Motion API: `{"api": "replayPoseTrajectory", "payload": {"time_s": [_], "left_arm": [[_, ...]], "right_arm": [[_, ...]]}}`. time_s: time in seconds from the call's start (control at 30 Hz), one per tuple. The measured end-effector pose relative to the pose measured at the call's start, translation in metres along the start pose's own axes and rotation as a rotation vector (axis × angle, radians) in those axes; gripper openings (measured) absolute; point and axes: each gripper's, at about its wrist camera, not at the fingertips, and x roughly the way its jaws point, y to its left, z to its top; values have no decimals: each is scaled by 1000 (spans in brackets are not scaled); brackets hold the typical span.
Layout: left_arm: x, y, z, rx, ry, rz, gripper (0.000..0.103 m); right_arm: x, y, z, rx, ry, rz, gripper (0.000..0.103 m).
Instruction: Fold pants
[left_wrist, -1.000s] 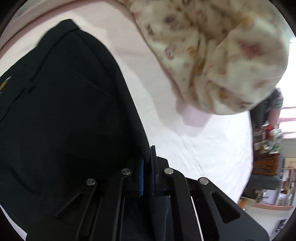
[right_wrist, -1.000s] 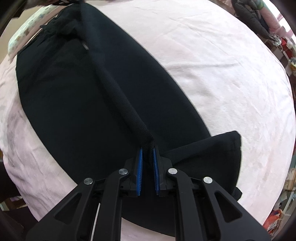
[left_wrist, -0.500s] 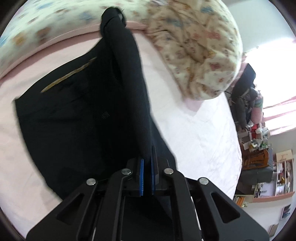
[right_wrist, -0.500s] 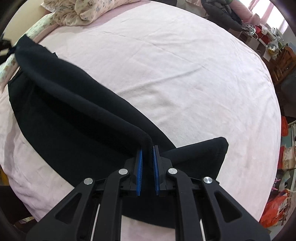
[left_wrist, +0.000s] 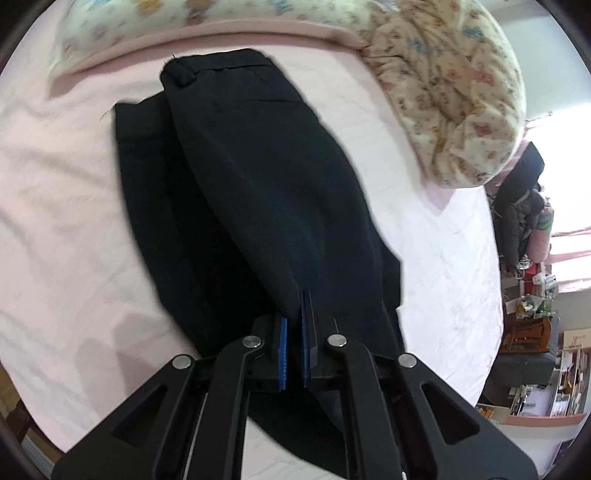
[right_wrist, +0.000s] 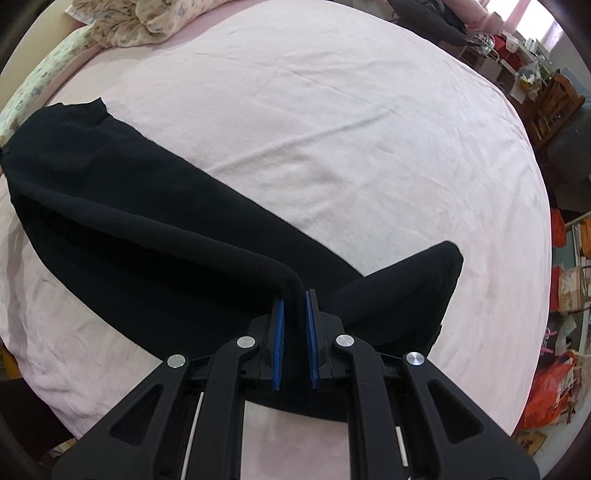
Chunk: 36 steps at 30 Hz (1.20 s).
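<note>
Black pants (left_wrist: 266, 199) lie on a pink bed sheet (left_wrist: 62, 221). My left gripper (left_wrist: 293, 317) is shut on a fold of the pants near the seat, holding one half draped over the other; the waistband (left_wrist: 218, 62) points toward the pillows. In the right wrist view my right gripper (right_wrist: 294, 302) is shut on the pants (right_wrist: 147, 236) at a ridge of leg fabric lifted off the sheet (right_wrist: 332, 129). One leg end (right_wrist: 417, 288) lies flat to the right of the gripper.
A floral quilt (left_wrist: 454, 96) is bunched at the head of the bed, with a floral pillow (left_wrist: 147, 22) beside it. Dark clothes (left_wrist: 521, 206) and cluttered shelves (left_wrist: 535, 373) stand past the bed's right edge. The bed edge (right_wrist: 48, 402) runs close below.
Both grippers swung the held edge across, turning one half of the pants over the other. The left view now shows the waistband folded over and lying near the pillows.
</note>
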Motion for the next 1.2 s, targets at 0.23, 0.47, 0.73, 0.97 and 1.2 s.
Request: {"api": "replayPoseTrajectory", "payload": {"time_s": [0.23,0.47,0.73,0.97,1.2], "left_arm": [[8,26,-19,3,17,56,6],[2,32,-28,0,-4,58,6],[35,57,-31,-90,41,152,10],[31,59,-39,-45,67,192,51],[3,48,-80,135,119,237,76]], "right_arm": [[20,15,-33,72,53,-2,12],[28,29,-67,178,75,-4,12],[64,42,-82,234,134,-94,15],[35,19,-110,399,104,-23,56],[-6,-70,-179,1043,-88,277,56]]}}
